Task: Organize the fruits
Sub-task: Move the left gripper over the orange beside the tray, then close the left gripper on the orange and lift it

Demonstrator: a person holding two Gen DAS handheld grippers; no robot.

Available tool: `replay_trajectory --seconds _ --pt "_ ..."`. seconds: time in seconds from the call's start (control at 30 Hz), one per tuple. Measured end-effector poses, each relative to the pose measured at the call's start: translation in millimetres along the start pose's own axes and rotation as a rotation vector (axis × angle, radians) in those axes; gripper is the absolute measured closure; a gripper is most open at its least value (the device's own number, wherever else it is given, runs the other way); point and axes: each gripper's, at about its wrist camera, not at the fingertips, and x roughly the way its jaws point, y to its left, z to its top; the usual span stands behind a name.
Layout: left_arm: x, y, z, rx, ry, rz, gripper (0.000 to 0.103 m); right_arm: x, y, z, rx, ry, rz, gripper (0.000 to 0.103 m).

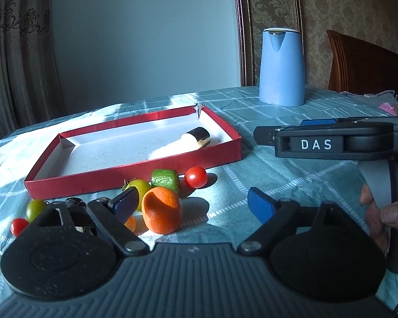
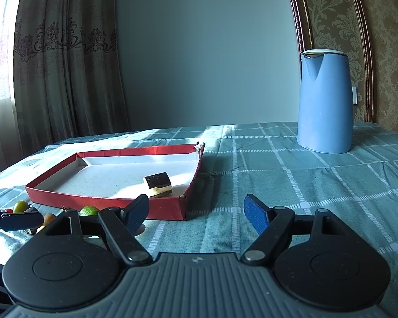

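Observation:
A shallow red tray (image 1: 135, 171) with a white floor lies on the teal checked tablecloth and holds one dark-skinned chunk (image 1: 196, 137); it also shows in the right wrist view (image 2: 106, 202) with the chunk (image 2: 158, 184). In front of it lie an orange piece (image 1: 161, 210), a green chunk (image 1: 165, 180), a yellow-green tomato (image 1: 140, 186), a red tomato (image 1: 195, 177), another green tomato (image 1: 35, 208) and red tomato (image 1: 18, 225). My left gripper (image 1: 192, 204) is open, just short of the orange piece. My right gripper (image 2: 196, 212) is open and empty beside the tray's right corner.
A blue kettle (image 1: 281, 67) stands at the back right of the table, also in the right wrist view (image 2: 325, 100). The right gripper's body (image 1: 323, 143) crosses the left view at right. A wooden headboard (image 1: 363, 63) and curtains lie beyond the table.

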Motion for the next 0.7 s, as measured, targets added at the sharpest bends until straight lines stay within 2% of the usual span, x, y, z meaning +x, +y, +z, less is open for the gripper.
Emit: replay_trajectory --seconds 0.1,0.23,0.33,0.43,0.63,0.7 --pt "5 3 0 -0.025 0.029 0.002 0.019 -1 -1 0 0.002 0.0 0.003 0.024" --pt "14 9 1 -0.075 0.084 0.012 0.033 0 -1 0 0.006 0.001 0.007 0.024" --pt "15 12 1 -0.092 0.084 0.027 0.041 0 -2 -1 0.008 0.003 0.01 0.024" --pt "17 11 1 -0.088 0.087 0.04 0.044 0 -2 0 0.009 0.004 0.011 0.024" --pt "17 14 1 -0.103 0.092 0.09 0.061 0 -2 -1 0.01 0.006 0.015 0.024" --pt "17 14 1 -0.105 0.09 0.094 0.063 0 -2 -1 0.01 0.007 0.015 0.024"
